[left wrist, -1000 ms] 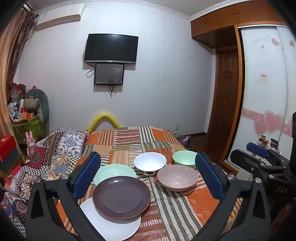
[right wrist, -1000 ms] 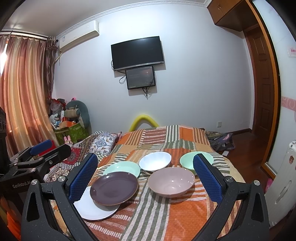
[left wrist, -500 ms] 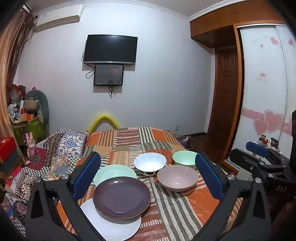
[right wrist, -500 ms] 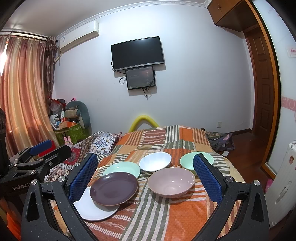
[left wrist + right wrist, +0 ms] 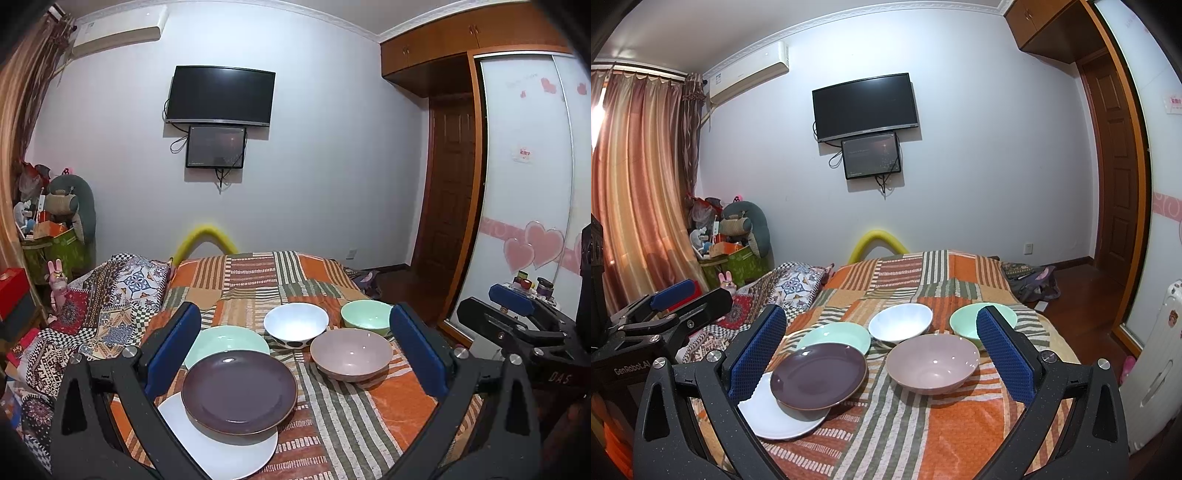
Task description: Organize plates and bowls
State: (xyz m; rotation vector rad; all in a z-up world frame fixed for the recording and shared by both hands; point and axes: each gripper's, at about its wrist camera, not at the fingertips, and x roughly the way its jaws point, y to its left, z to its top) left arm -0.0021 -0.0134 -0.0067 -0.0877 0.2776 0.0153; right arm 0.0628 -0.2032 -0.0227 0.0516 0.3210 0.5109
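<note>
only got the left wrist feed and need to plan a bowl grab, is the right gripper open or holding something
observer: Open. The right gripper has its jaws spread wide with nothing between them, and the dishes sit ahead of it.
operator: ok, anything off the right side of the bed i could bump
observer: Yes, a white radiator stands on the floor beside that edge of the bed.
</note>
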